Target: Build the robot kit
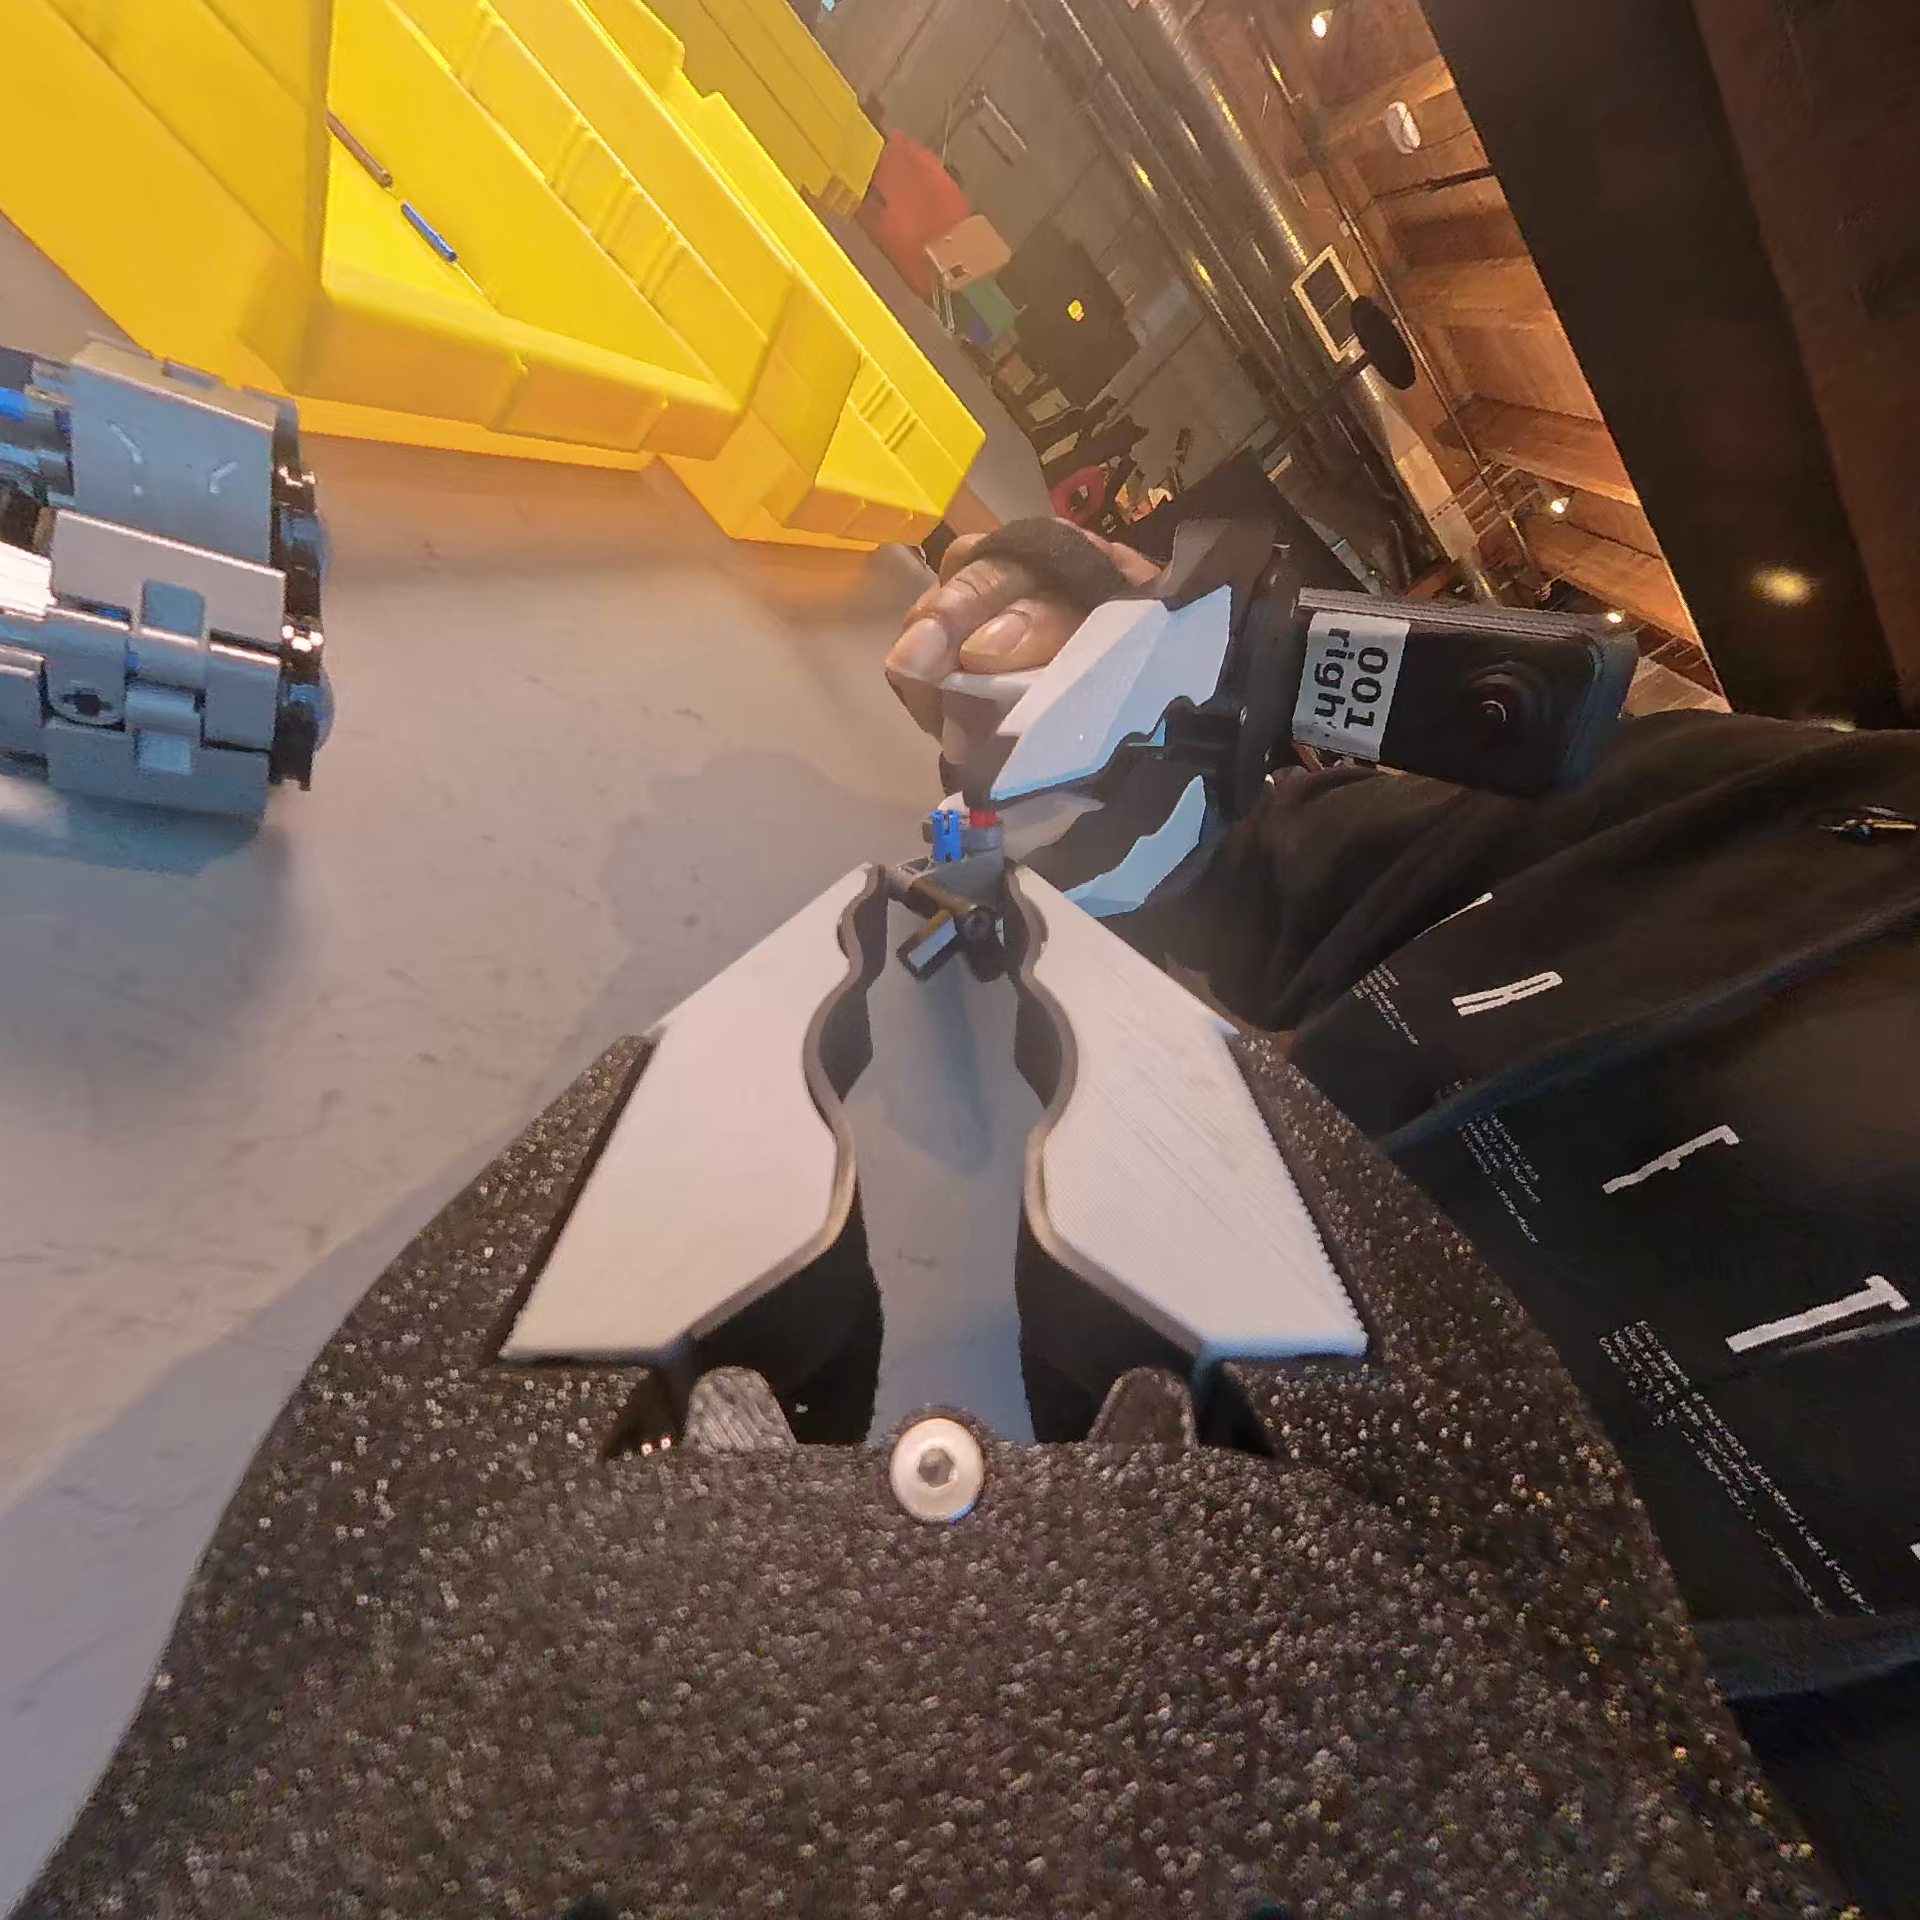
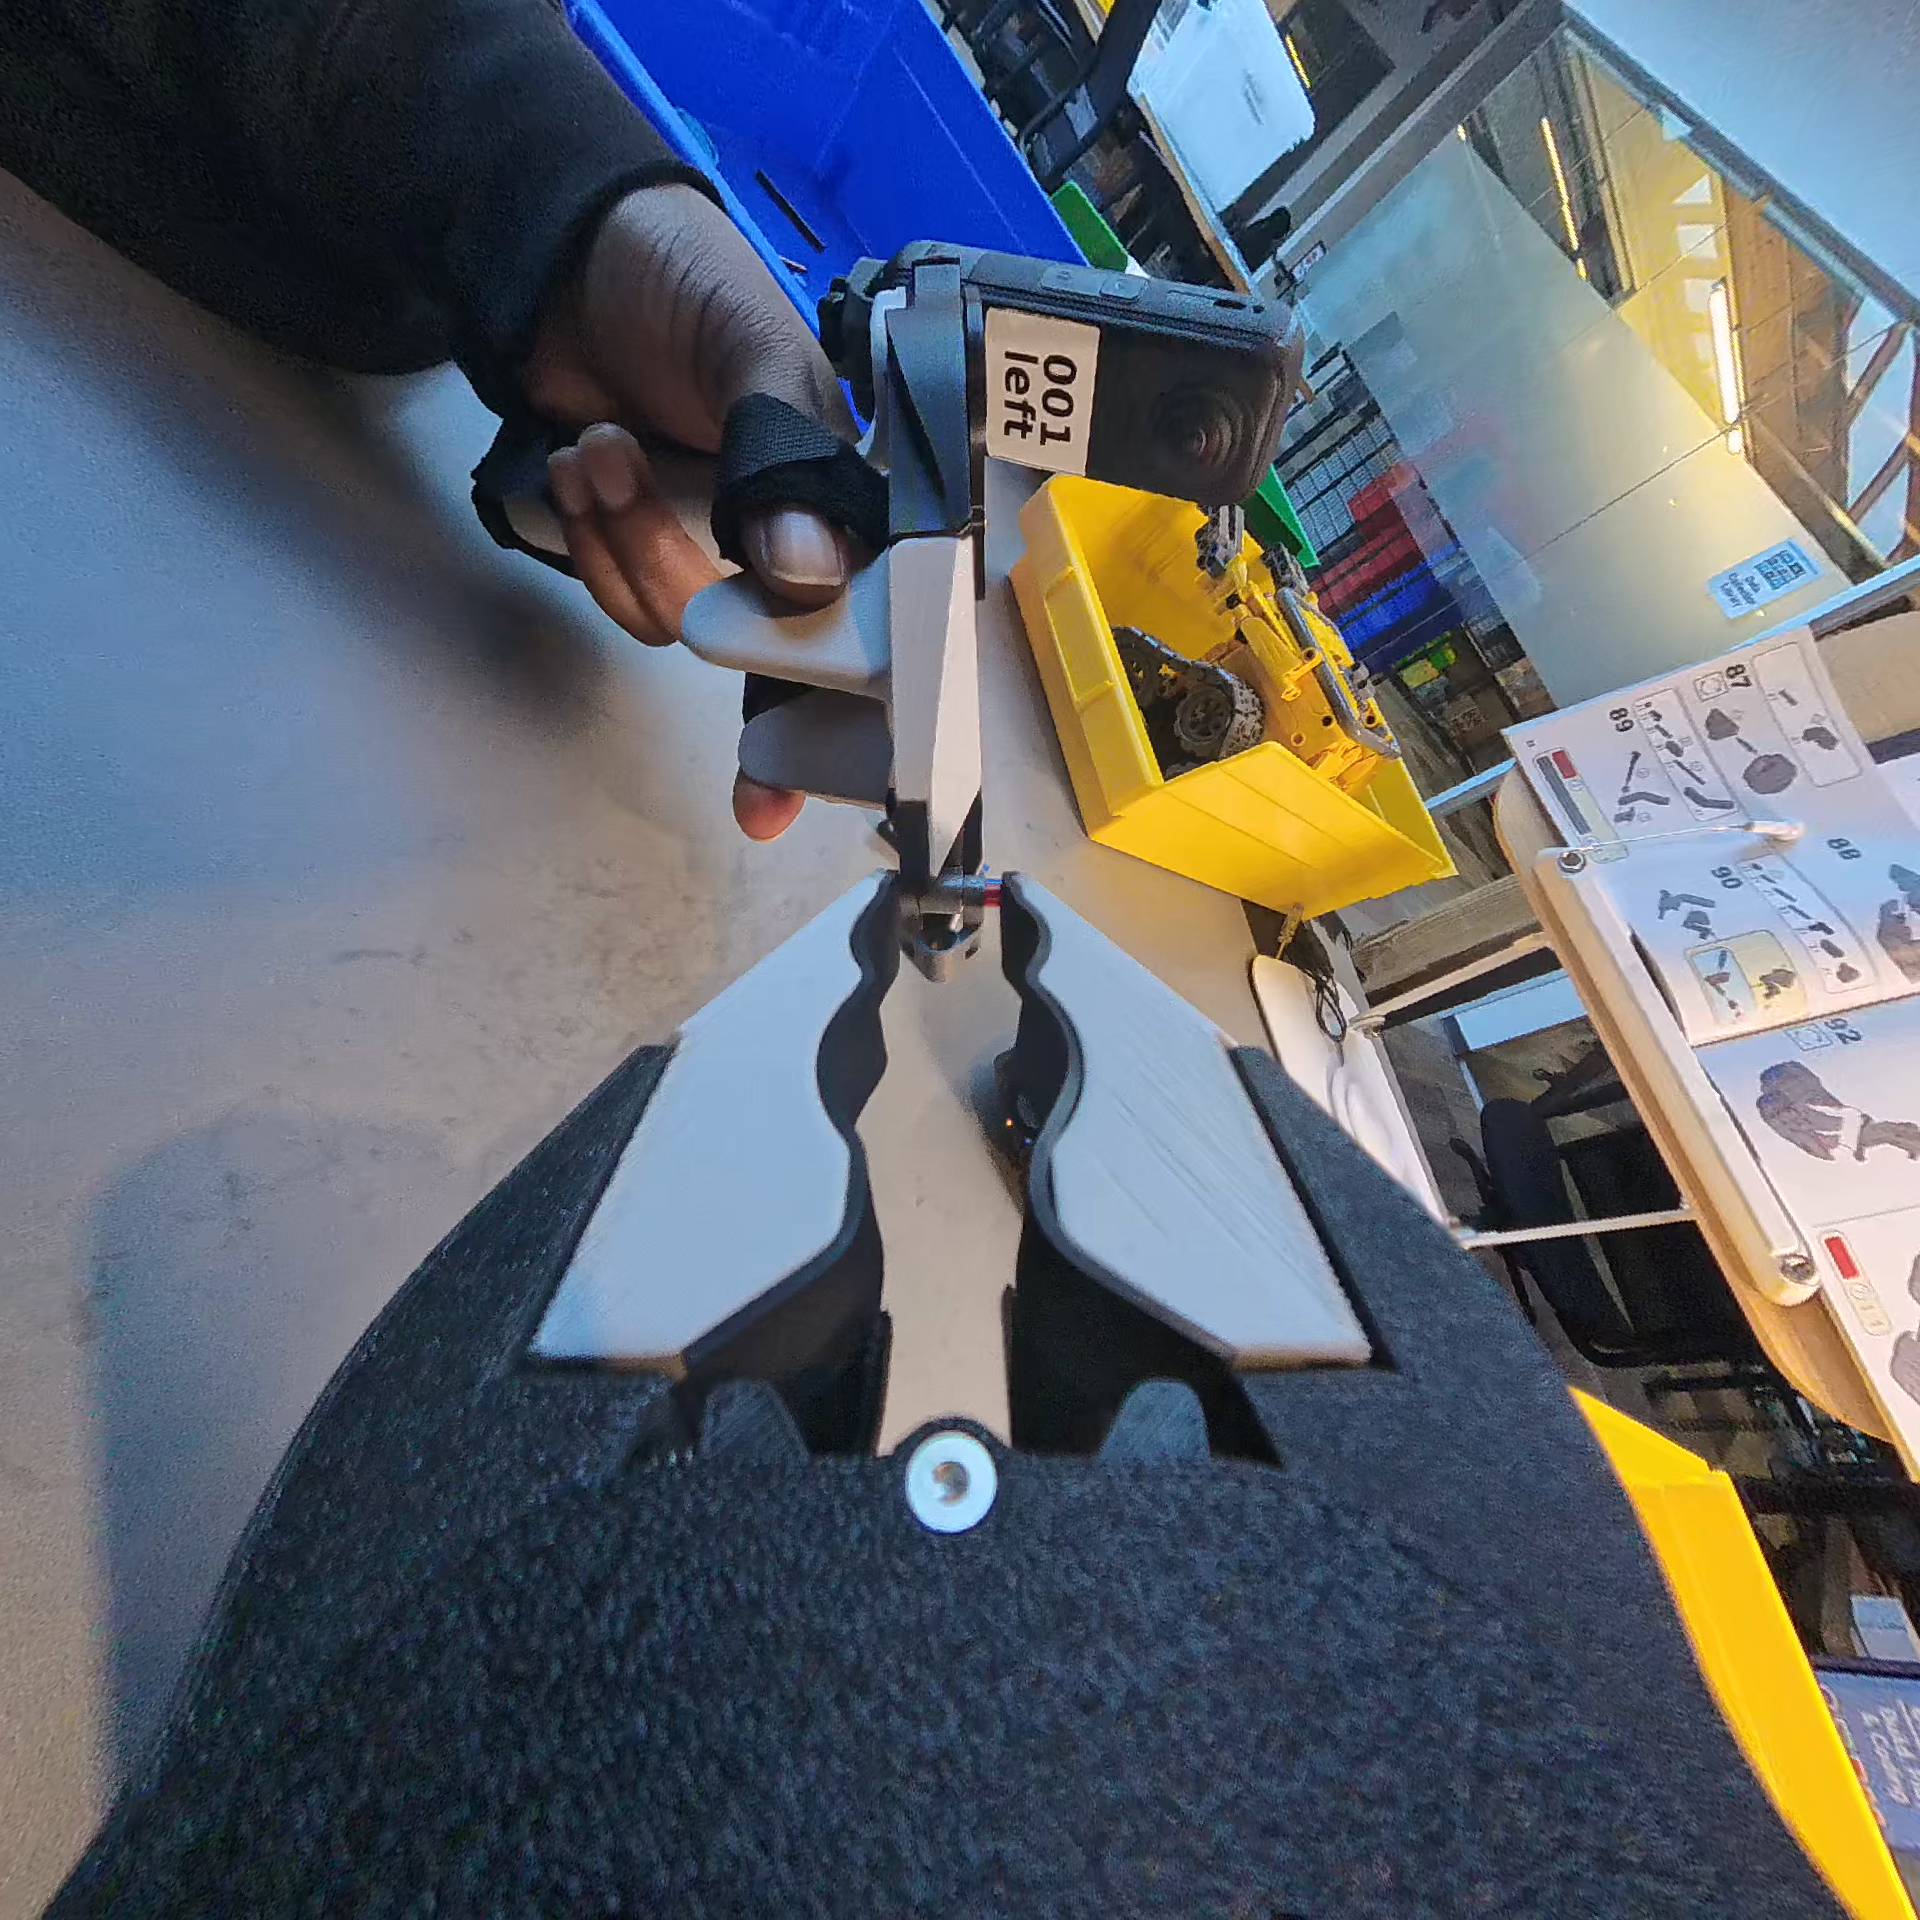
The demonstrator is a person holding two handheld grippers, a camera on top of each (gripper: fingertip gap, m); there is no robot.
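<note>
In the left wrist view our left gripper (image 1: 943, 914) sits at the centre of the frame, its fingers drawn narrow around a small grey brick assembly (image 1: 951, 904) with a blue pin and a red piece at its top. Just above it, the right gripper (image 1: 987, 805) comes in from the right of the frame, its tips closed on the red end of that same assembly. A hand (image 1: 997, 623) grips its handle.

In the right wrist view our right gripper (image 2: 948, 914) meets the grey assembly (image 2: 940, 935) at mid-frame, with the left gripper (image 2: 930, 852) pointing down onto it from above.

At the left edge of the left view a grey brick-built model (image 1: 156, 582) rests on the grey table (image 1: 468, 831); yellow bins (image 1: 540, 260) fill the upper left. In the right view a yellow bin (image 2: 1247, 810) holds a yellow tracked model (image 2: 1247, 686), and an instruction booklet (image 2: 1766, 883) stands at the right edge.
</note>
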